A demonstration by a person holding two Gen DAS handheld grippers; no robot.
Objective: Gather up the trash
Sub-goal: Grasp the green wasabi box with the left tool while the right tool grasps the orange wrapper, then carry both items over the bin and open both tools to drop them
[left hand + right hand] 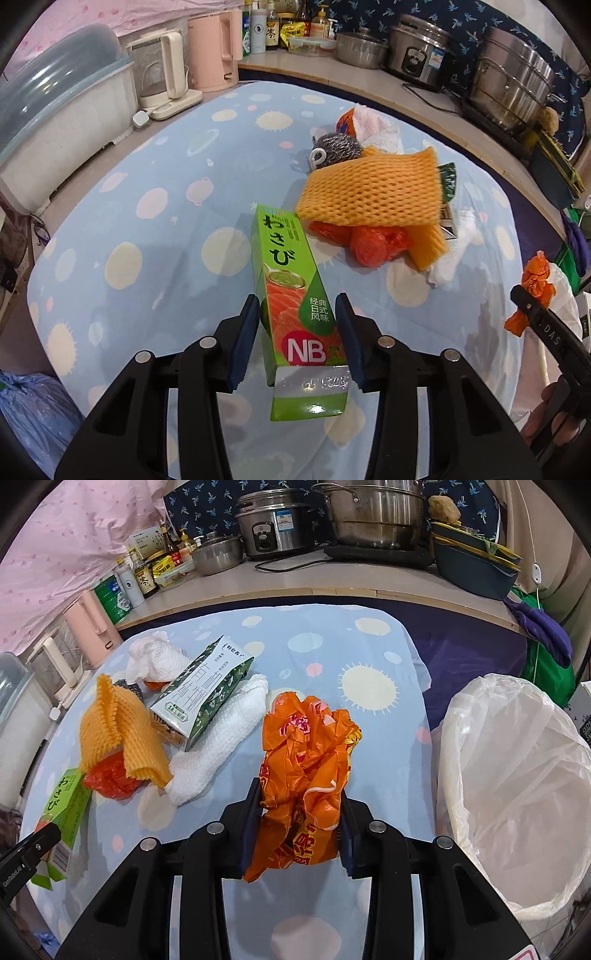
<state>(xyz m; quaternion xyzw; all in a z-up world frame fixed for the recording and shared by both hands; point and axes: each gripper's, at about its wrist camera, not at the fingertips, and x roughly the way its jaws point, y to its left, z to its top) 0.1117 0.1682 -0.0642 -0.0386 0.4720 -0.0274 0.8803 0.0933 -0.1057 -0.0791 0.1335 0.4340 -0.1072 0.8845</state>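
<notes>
I hold both hand-held grippers tilted steeply down over the surface (155,229), which wears a pale blue cloth printed with suns and dots. My left hand-held gripper (300,338) is clamped on a green wasabi box (291,295), its blue pads pressing the long sides near the lower end, and the box hangs clear above the cloth. My right hand-held gripper (301,825) pinches a crumpled orange wrapper (306,771), which bulges up out of the jaws.

Ahead of the left one lies the remaining heap: an orange foam net (373,188) draped over a red plastic bag (369,242), a steel scourer (338,146) behind it, white paper towels (218,753) and a green-and-white carton (203,698) leaning on them. Nothing lies between the heap and my jaws.

A white bin (517,790) lined with a clear bag stands just to the right of the surface, close beside the held wrapper. Pots and bottles line the shelf behind.
</notes>
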